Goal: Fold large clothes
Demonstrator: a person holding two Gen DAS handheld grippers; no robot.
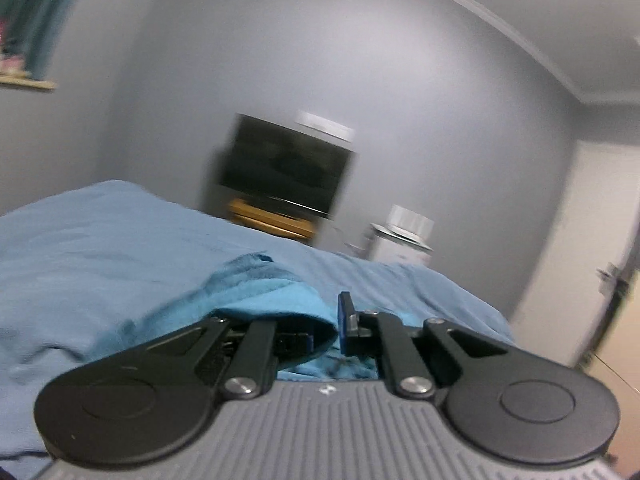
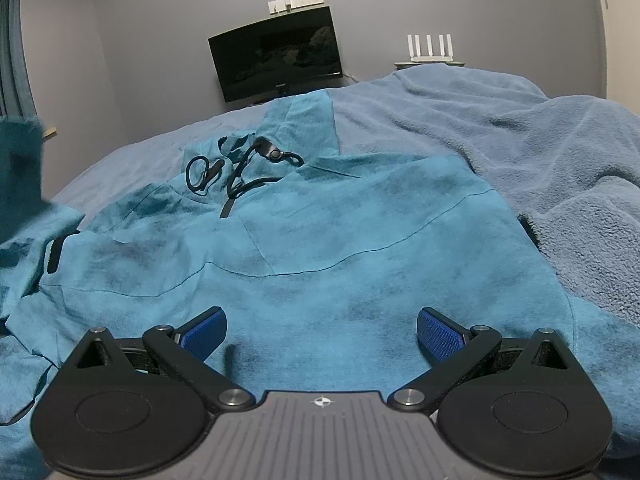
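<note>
A large teal hoodie (image 2: 320,232) lies spread on the bed, hood and black drawstrings (image 2: 240,168) at the far end. My right gripper (image 2: 320,332) is open, its blue pads wide apart just above the hoodie's near hem, holding nothing. My left gripper (image 1: 332,320) is shut on a fold of the teal hoodie (image 1: 272,300); the cloth drapes over its left finger and hides it. In the right wrist view a lifted, blurred piece of the hoodie (image 2: 20,172) hangs at the far left.
The bed has a light blue sheet (image 1: 100,232). A fluffy blue blanket (image 2: 540,152) is bunched on the right side. A dark monitor (image 2: 276,58) stands against the far wall, a white router (image 2: 430,50) to its right. A door (image 1: 592,248) is at the right.
</note>
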